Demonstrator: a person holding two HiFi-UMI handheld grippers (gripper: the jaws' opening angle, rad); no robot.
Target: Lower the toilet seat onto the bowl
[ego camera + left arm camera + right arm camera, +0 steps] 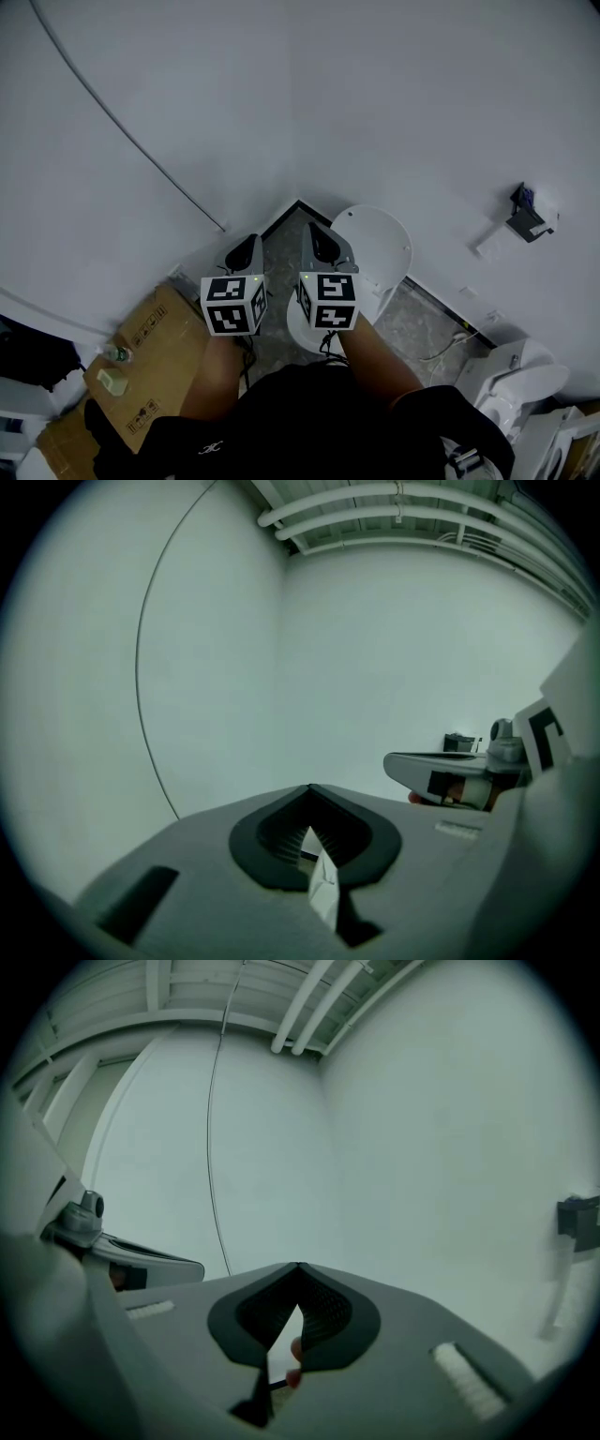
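In the head view a white toilet stands in the room's corner with its seat and lid (375, 246) raised upright against the wall. Its bowl (302, 335) is mostly hidden beneath my right gripper. My left gripper (251, 242) and right gripper (315, 232) are held side by side in the air above and in front of the toilet, touching nothing. Both are shut and empty. The left gripper (310, 789) faces bare white wall, as does the right gripper (298, 1267), and neither gripper view shows the toilet.
Flattened cardboard boxes (155, 361) with a small bottle (114, 354) lie on the floor at left. A second toilet (520, 375) stands at the lower right. A dark holder (527, 216) is fixed on the right wall. A thin cable (122, 131) runs down the left wall.
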